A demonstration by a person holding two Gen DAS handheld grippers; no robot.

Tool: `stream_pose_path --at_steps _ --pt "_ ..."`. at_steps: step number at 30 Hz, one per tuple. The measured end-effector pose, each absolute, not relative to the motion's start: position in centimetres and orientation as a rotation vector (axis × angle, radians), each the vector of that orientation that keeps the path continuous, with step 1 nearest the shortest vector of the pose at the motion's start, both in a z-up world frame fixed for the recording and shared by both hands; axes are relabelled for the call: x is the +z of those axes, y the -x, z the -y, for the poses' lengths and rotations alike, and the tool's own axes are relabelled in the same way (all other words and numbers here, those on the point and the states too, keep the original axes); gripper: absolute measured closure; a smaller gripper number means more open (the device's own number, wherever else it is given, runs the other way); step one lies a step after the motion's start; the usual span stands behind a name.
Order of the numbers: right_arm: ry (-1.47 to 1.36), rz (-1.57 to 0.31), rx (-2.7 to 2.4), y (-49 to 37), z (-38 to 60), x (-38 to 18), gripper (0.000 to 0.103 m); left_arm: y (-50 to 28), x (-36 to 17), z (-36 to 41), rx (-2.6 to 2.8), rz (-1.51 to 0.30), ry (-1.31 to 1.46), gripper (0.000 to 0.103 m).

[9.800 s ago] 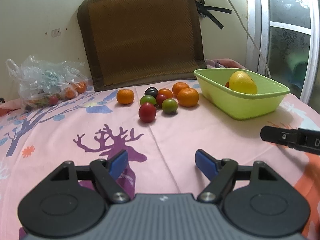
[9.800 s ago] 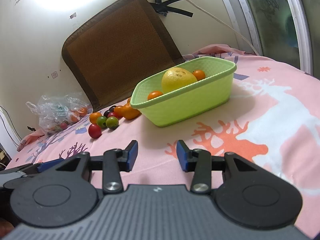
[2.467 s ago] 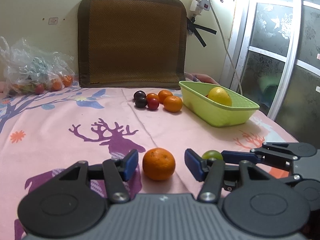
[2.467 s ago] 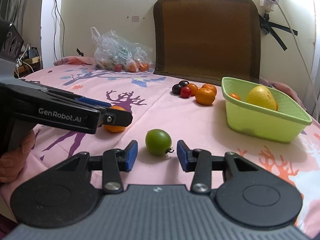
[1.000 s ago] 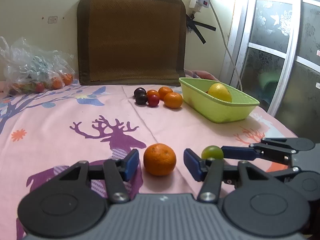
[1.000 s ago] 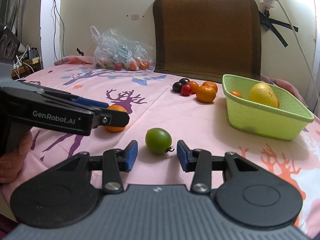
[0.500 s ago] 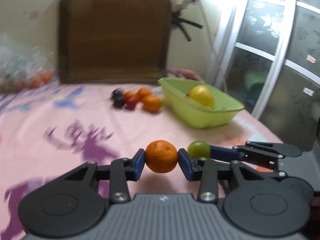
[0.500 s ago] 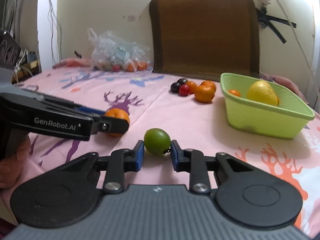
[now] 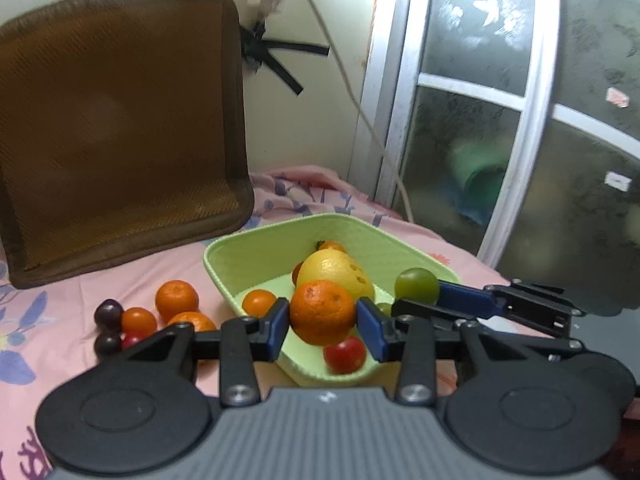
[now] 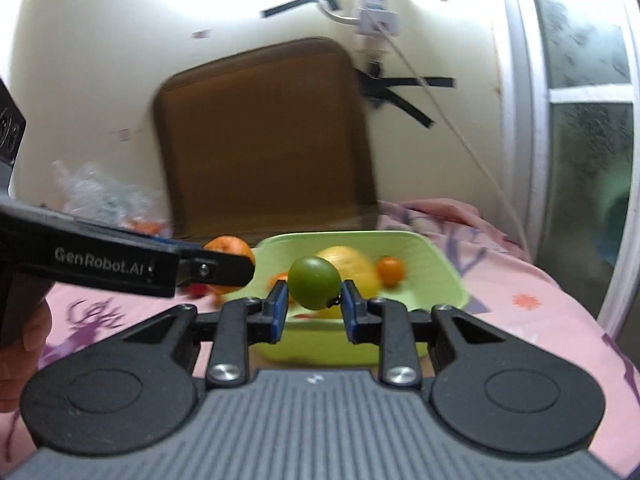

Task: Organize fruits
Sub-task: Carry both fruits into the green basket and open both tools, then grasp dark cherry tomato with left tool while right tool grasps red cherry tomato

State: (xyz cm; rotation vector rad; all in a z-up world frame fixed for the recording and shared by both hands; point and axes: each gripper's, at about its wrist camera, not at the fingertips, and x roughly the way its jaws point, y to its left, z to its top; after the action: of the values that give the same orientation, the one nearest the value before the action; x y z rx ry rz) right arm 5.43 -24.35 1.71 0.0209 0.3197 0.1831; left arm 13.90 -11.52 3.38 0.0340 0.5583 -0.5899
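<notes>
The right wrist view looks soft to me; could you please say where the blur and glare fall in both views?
Right wrist view: glare whitens the wall at top, the cushion and bag smear, the green fruit stays fairly sharp. Left wrist view: milder blur; the orange and basket read clearly, edges bend with fisheye.

Left gripper (image 9: 323, 322): matte black linkage arms on two round black discs, ribbed grey housing, silver screws, blue rubber pads (image 9: 277, 325); right gripper (image 10: 313, 309): the same build; white "GenRobot.AI" lettering on the left gripper's black side; bare skin of left hand (image 10: 22, 354) at the near left edge.
</notes>
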Motion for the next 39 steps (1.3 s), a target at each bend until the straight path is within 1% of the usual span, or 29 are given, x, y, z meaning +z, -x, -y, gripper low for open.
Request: stream_pose_path --at_steps 4,6,9,10,14,20,23,26,31,35,37,38,39 --pt "-0.028 -0.340 0.164 -6.8 25.2 1.0 0.071 -14.3 3.0 11.5 -0.575 -0.557 -0.034 0.051" --pt "-0.050 -0.343 0.158 -7.1 25.6 0.8 0.070 -14.2 3.2 11.1 -0.579 -0.545 -0.026 0.049" --pt "-0.054 -0.334 0.154 -7.1 25.3 0.9 0.067 -13.4 4.0 9.2 -0.554 -0.513 0.010 0.049" --pt "-0.051 -0.328 0.153 -6.9 25.2 1.0 0.064 -13.1 4.2 8.2 -0.542 -0.505 0.032 0.049" --pt "-0.037 -0.287 0.149 -6.0 24.8 1.8 0.064 -12.2 4.2 3.5 -0.437 -0.492 0.069 0.049" --pt "0.044 -0.281 0.273 -6.5 22.2 3.8 0.064 -13.1 3.1 -1.0 -0.344 -0.560 0.054 0.051" --pt "0.184 -0.351 0.423 -8.3 19.3 4.6 0.065 -14.0 2.5 -0.8 -0.365 -0.586 0.029 0.051" --pt "0.422 -0.396 0.538 -10.5 15.8 5.0 0.065 -15.0 2.0 -0.7 -0.395 -0.595 0.034 0.051" --pt "0.700 -0.580 0.653 -15.3 11.4 4.4 0.065 -17.6 1.0 -0.8 -0.405 -0.618 0.042 0.051" --pt "0.868 -0.635 0.662 -16.6 9.5 2.9 0.065 -19.7 0.3 -2.2 -0.428 -0.663 0.127 0.051" --pt "0.879 -0.644 0.685 -16.9 9.1 2.8 0.065 -20.1 0.1 -3.3 -0.444 -0.666 0.190 0.051" --pt "0.852 -0.660 0.708 -17.1 9.0 3.0 0.065 -20.3 -0.2 -3.8 -0.450 -0.675 0.224 0.058" --pt "0.817 -0.677 0.730 -17.4 8.8 3.2 0.065 -20.7 -0.5 -4.4 -0.459 -0.693 0.266 0.062"
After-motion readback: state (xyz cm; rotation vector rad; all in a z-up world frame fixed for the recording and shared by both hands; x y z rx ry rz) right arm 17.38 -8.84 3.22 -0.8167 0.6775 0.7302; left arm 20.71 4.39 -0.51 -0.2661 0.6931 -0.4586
